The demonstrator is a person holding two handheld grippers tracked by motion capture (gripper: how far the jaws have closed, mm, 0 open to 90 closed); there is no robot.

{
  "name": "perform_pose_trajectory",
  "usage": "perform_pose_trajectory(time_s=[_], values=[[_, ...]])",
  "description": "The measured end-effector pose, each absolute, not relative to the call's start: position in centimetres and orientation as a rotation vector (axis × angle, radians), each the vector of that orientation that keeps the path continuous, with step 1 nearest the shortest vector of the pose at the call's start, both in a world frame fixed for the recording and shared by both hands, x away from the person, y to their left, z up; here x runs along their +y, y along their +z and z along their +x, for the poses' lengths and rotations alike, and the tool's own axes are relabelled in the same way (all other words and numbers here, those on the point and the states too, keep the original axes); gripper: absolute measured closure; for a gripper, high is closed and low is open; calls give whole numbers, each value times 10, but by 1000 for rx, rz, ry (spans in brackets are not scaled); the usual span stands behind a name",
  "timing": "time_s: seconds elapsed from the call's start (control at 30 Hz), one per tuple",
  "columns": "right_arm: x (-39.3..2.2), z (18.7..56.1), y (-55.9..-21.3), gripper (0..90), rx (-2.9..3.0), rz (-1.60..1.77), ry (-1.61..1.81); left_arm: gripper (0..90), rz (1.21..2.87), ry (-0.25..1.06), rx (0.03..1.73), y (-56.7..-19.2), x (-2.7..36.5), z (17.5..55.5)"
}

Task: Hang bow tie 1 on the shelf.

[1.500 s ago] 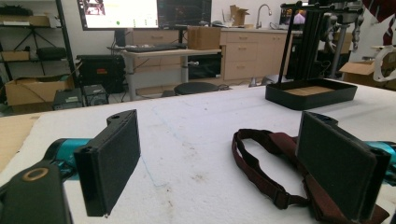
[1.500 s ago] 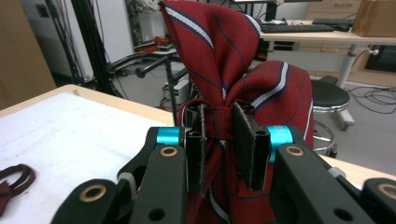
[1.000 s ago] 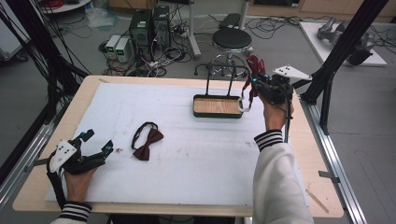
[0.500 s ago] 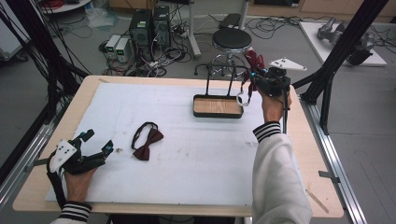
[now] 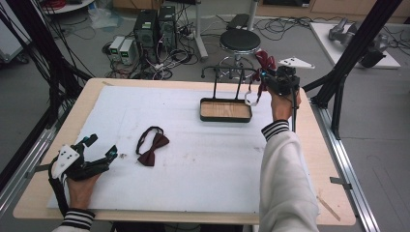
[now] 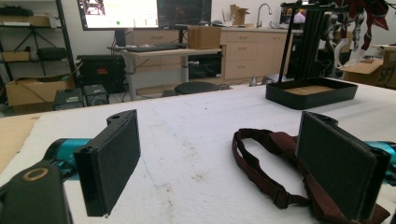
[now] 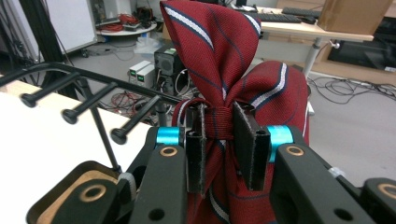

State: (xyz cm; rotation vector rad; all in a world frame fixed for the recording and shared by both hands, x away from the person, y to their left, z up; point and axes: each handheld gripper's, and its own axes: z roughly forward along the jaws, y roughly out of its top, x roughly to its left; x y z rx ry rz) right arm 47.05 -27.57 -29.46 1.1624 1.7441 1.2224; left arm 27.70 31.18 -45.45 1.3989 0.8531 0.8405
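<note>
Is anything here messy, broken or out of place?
Nothing looks broken or spilled. The dark maroon bow tie lies loose on the white table cover, its strap looped untidily, near the open left gripper. The right gripper pinches a striped red bow tie by the black pronged rack.

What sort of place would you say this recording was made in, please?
Most likely a robotics lab or workshop: computer towers and loose cables on the floor behind the table, monitors on a desk, and black framing around the table.
</note>
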Motion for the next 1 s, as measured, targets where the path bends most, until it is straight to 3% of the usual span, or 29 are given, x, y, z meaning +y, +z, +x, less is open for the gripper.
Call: perform_pose_trajectory(time_s=[1.0], values=[[-295,491,-329,751,1845,1308,1150,144,1402,843,856,-454,312,277]])
